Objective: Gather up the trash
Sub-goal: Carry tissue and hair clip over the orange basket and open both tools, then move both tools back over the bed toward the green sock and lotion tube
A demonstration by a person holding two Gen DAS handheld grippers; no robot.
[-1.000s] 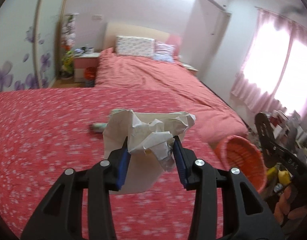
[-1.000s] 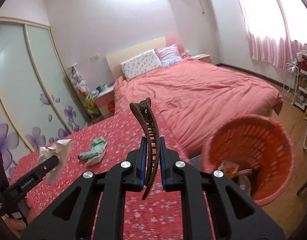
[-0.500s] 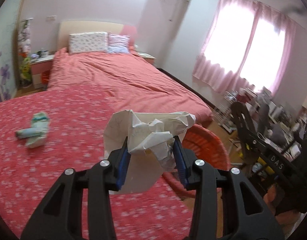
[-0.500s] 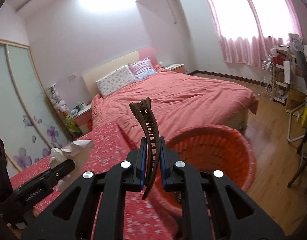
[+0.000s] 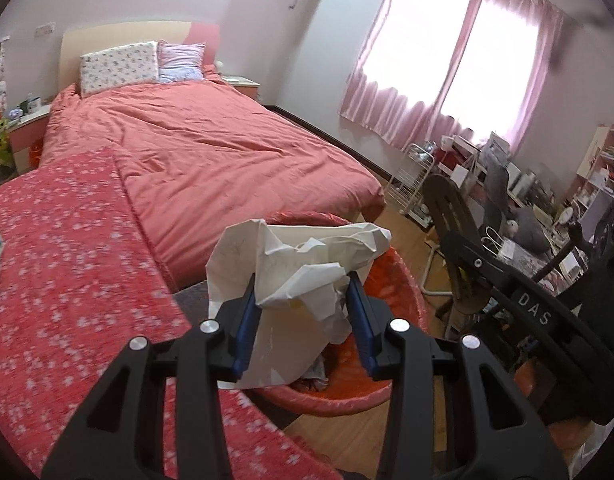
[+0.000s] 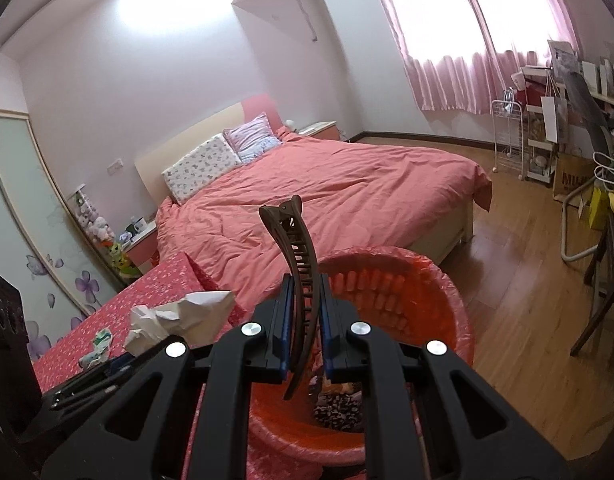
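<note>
My left gripper (image 5: 303, 312) is shut on a crumpled white paper (image 5: 303, 264), which hangs over the near rim of the orange trash basket (image 5: 403, 280). In the right wrist view my right gripper (image 6: 305, 320) is shut on a brown hair clip (image 6: 297, 264) that stands upright above the same orange basket (image 6: 391, 280), which holds some trash at its bottom. The white paper (image 6: 187, 312) and the left gripper show at the lower left of that view. A small green and white wrapper (image 6: 97, 344) lies on the red flowered cloth (image 5: 67, 260).
A large bed with a pink cover (image 5: 211, 152) lies behind the basket. To the right stand a dark chair (image 5: 459, 232), a white wire cart (image 6: 507, 136) and a cluttered desk (image 5: 527, 208). Wooden floor (image 6: 527, 300) surrounds the basket.
Both grippers have swung right, from over the red flowered cloth to above the orange basket, and sunk a little. Each keeps its grip on the paper and the clip.
</note>
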